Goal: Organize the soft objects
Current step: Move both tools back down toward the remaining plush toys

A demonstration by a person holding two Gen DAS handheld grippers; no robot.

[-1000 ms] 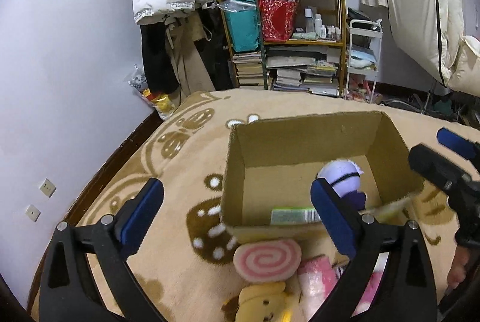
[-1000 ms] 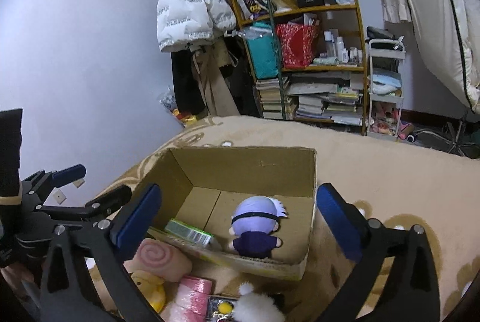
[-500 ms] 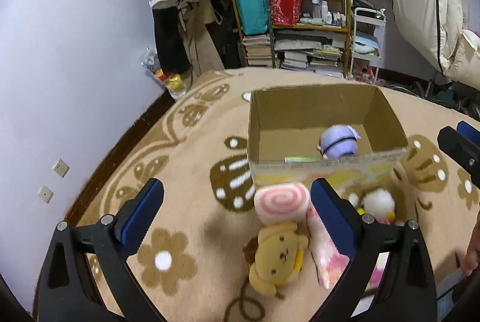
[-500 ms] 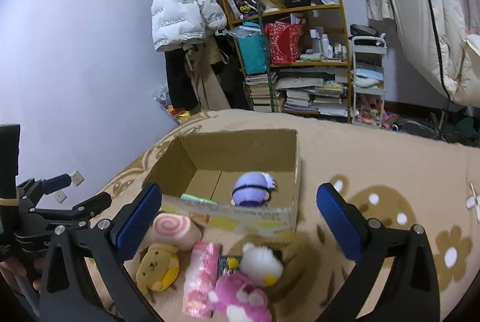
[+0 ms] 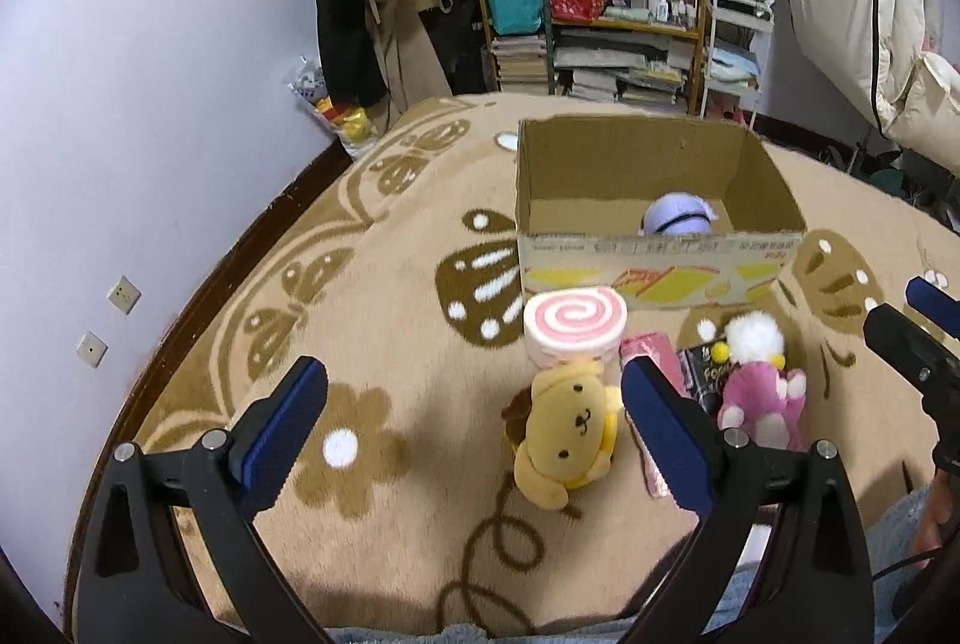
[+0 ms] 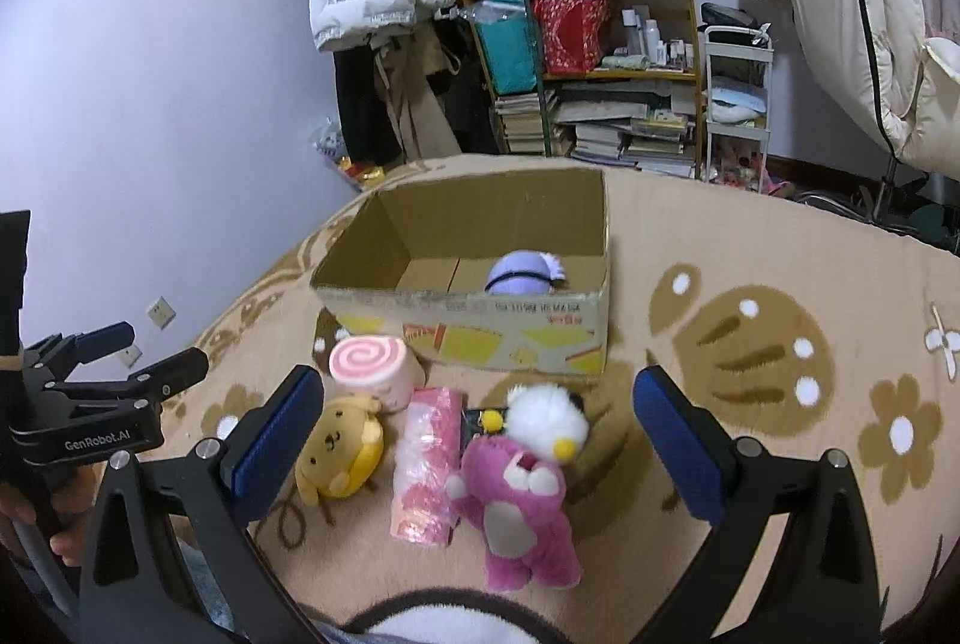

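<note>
Both grippers hung empty above the patterned blanket (image 5: 372, 284), the left gripper (image 5: 474, 428) and the right gripper (image 6: 480, 434) each with fingers spread wide and holding nothing. The likeliest trouble from there was a crowded pick: the toys lay packed together just in front of the cardboard box (image 6: 480, 332), so fingers closing on one could pinch or drag a neighbour, and a shallow bite on loose plush could slip on the lift. The box's near wall stood between the pile and the drop, so a low carry might snag a toy on the rim. The yellow dog plush (image 5: 564, 440) lay on its back touching the pink swirl roll cushion (image 5: 573, 323); beside it lay a pink wrapped roll (image 6: 423, 464), then the magenta bear plush (image 6: 522, 512) with a white fluffy plush (image 6: 546, 422) against its head and a small dark packet (image 6: 480, 419) partly under them. One lavender-headed plush (image 6: 522, 272) already sat inside the box.
</note>
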